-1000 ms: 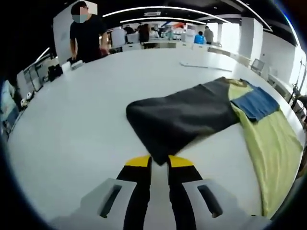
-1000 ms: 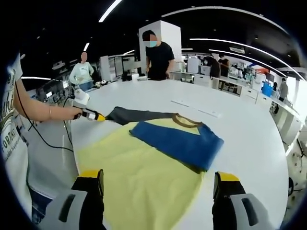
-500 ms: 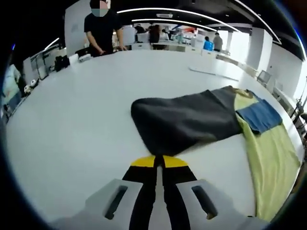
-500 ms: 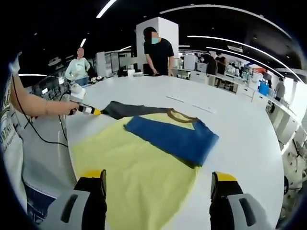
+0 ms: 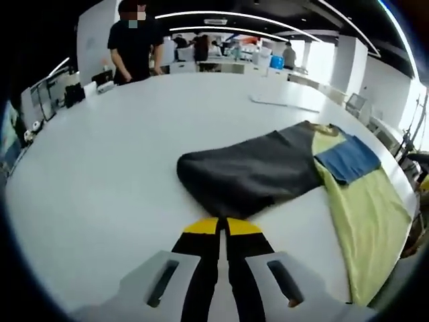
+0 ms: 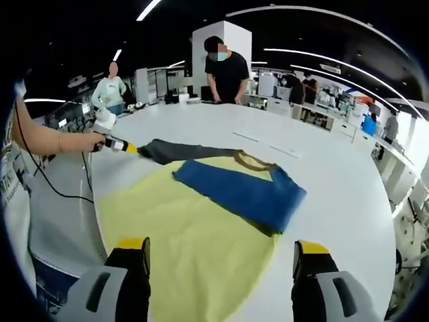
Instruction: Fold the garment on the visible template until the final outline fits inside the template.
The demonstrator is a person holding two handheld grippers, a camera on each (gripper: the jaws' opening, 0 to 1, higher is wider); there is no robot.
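At mid-frame on the white bench (image 5: 100,168) lies the yellow T-shirt (image 6: 194,248); the left claw (image 5: 221,227) looks pinched shut on its dark grey sleeve (image 5: 248,171), while the right claw (image 6: 220,251) stands wide apart above the yellow cloth.

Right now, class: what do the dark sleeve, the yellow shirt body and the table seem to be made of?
Dark sleeve: soft matte knit fabric, probably; it drapes and wrinkles. Yellow shirt body: similar matte cloth, lying limp. Table: smooth white, faintly glossy surface, maybe laminate.
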